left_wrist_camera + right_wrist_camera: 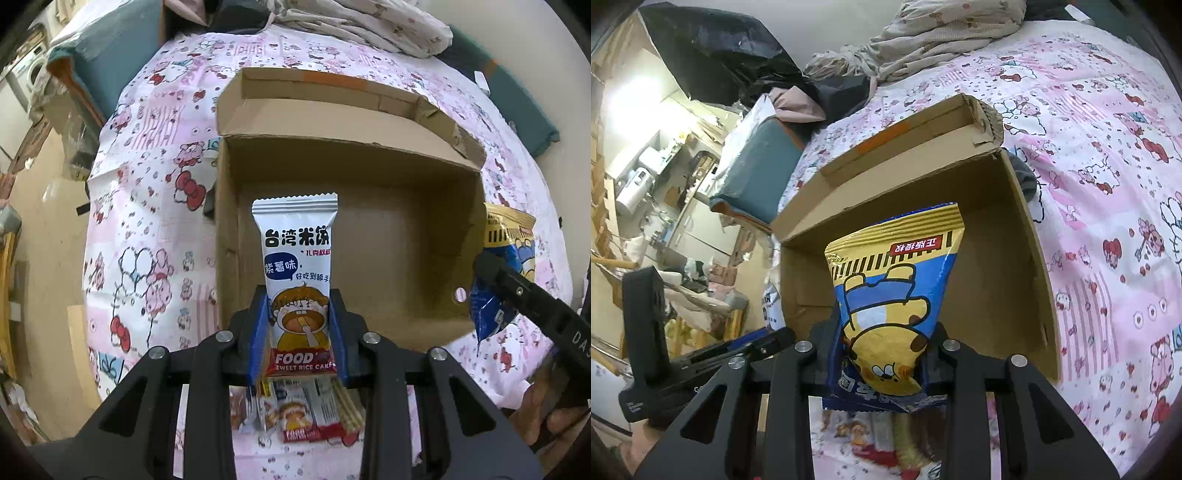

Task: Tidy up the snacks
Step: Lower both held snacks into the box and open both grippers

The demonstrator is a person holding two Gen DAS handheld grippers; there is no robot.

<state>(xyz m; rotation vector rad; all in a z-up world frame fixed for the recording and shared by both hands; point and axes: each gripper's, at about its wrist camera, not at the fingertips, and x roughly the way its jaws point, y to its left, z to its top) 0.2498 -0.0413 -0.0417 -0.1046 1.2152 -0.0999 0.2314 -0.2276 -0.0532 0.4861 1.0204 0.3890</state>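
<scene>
White rice-cake packet (297,280) reads "台湾米饼", "FOOD", "SWEET RICE CAKE".

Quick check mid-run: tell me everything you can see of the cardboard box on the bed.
The cardboard box is plain brown corrugated card, open-topped, with its lid flap folded back at the far side. Its inside looks empty. A small round hole shows in one side wall. It sits on the pink cartoon-print bedsheet. Neither held snack visibly touches it.

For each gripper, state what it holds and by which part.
Left gripper holds the rice cake packet by its lower end. Right gripper holds the yellow-blue snack bag by its near end.
</scene>
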